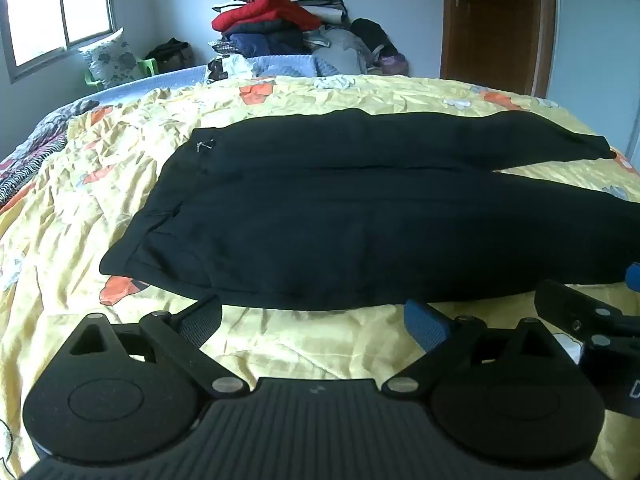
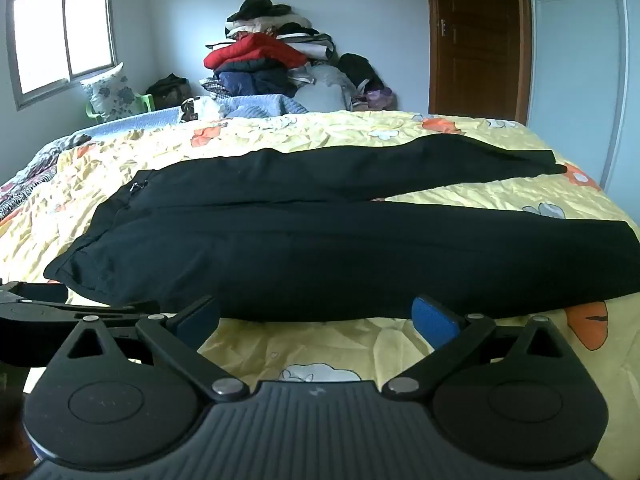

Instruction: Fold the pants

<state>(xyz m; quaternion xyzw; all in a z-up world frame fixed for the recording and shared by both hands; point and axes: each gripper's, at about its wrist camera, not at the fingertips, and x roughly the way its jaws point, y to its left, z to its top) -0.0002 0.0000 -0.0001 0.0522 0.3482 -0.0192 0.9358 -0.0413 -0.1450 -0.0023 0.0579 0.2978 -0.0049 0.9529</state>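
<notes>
Two black hand-held grippers, side by side

The left gripper (image 1: 314, 318) and right gripper (image 2: 316, 318) both point forward, level, jaws spread wide with nothing between the blue-padded fingers (image 1: 426, 324); each one's linkage shows at the other's frame edge.

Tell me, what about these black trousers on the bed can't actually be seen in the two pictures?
- Pants: in the left wrist view, the near leg's cuff is cut off by the right edge.
- Left tool and right tool, both open: their bodies hide the bedspread nearest the cameras.
- Small metal bit at the waistband: too small to identify.
- Pants' underside: hidden against the bed.
- Clothes pile: the bed hides its base.
</notes>
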